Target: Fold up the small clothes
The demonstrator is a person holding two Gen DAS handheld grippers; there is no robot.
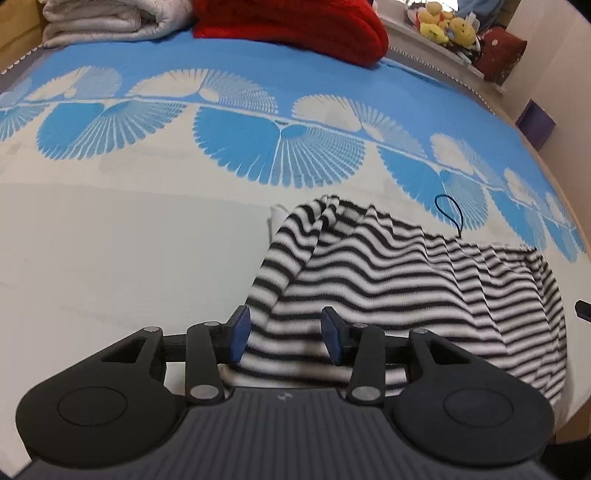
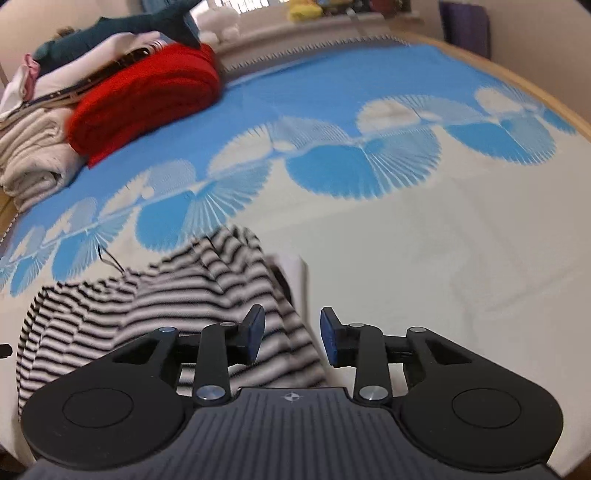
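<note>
Striped garment [image 1: 388, 273] rumpled on patterned bedspread [image 1: 110, 221], red blanket [image 1: 295, 26] apparently beyond.

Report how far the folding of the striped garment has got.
Done: little. The striped garment lies bunched and wrinkled on the bedspread, with no neat fold visible.
In hand: nothing is gripped. The left gripper is open with striped cloth between its fingers; the right gripper is open at the garment's edge.
Left: grip it, spread it flat and fold it.
</note>
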